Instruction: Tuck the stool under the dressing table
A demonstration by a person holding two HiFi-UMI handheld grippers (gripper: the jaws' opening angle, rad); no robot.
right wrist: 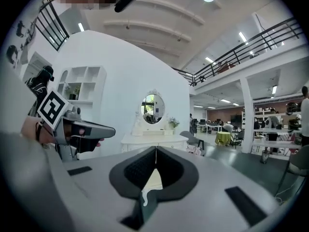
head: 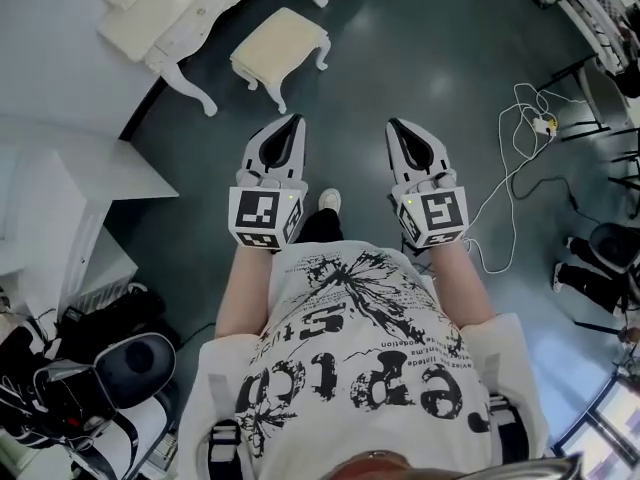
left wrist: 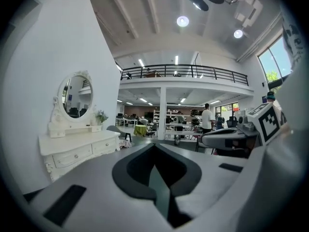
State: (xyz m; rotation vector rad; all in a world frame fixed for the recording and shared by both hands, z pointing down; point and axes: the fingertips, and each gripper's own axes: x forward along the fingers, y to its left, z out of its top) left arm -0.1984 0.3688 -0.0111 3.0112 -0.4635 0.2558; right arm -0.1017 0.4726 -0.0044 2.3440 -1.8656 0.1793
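Note:
A cream stool (head: 280,48) with curved white legs stands on the dark floor, out in front of the white dressing table (head: 170,8) at the upper left. Both grippers hang side by side above the floor, short of the stool and touching nothing. My left gripper (head: 295,120) is shut and empty, pointing at the stool's near side. To its right, my right gripper (head: 393,125) is also shut and empty. The left gripper view shows the dressing table (left wrist: 79,149) and its oval mirror (left wrist: 75,96). In the right gripper view the dressing table (right wrist: 149,140) stands straight ahead.
A white cabinet (head: 60,208) stands at the left, with dark bags (head: 110,358) on the floor below it. White cables (head: 520,158) trail across the floor at the right, near black chair legs (head: 610,248). The person's shoe (head: 328,200) shows between the grippers.

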